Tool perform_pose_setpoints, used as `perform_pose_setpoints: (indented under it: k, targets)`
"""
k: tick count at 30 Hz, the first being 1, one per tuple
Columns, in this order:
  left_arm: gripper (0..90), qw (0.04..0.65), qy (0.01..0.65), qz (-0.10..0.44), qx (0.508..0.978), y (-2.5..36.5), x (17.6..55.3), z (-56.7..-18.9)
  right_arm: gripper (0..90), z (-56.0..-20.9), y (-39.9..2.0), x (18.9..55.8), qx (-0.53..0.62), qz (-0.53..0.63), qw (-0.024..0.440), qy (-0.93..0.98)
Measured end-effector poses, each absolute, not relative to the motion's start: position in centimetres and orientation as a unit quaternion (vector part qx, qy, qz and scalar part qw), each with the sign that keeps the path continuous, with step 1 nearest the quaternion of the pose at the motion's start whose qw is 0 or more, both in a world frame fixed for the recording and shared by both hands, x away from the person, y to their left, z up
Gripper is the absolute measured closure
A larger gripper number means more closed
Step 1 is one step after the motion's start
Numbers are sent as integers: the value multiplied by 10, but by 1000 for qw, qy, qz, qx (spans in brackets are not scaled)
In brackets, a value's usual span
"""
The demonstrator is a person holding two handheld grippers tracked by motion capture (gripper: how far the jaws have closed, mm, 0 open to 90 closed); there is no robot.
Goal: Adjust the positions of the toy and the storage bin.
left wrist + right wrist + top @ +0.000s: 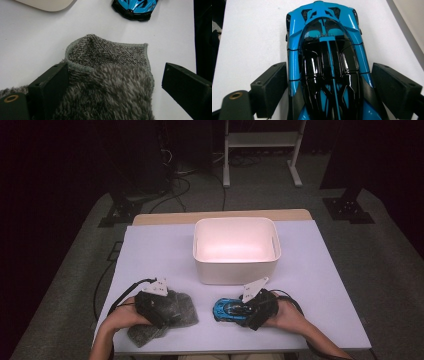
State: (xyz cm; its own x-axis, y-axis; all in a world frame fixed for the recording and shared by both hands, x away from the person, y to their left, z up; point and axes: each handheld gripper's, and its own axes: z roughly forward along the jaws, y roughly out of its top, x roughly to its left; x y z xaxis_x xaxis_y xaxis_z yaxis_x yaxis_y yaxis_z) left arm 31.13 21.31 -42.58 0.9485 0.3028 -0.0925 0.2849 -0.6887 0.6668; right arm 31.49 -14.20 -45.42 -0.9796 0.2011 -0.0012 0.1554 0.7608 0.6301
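Straddling a glossy blue-and-black toy car [327, 65], my right gripper [329, 87] jaws spread, left gripper [112, 85] agape over fuzzy grey cloth [110, 75].

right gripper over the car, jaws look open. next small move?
Probably close the right gripper on the blue toy car. Its jaws stand open on either side of the car's body, the left one almost touching, the right one with a gap, and the car sits on the table, so nothing is gripped yet.

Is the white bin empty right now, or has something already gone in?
Empty: the white bin shows only its bare inside in the high view; grey cloth and blue toy car lie outside it.
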Motion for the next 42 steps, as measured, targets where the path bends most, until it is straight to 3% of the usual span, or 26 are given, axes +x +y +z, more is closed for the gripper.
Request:
perform_pose_setpoints:
  k: [27,42]
  targets:
    - [68,360,160,10,919,213,312,-427,238,-452,-146,316,102,341,31,934]
    - [67,360,159,9,919,214,312,-427,253,-451,-147,316,98,344,25,933]
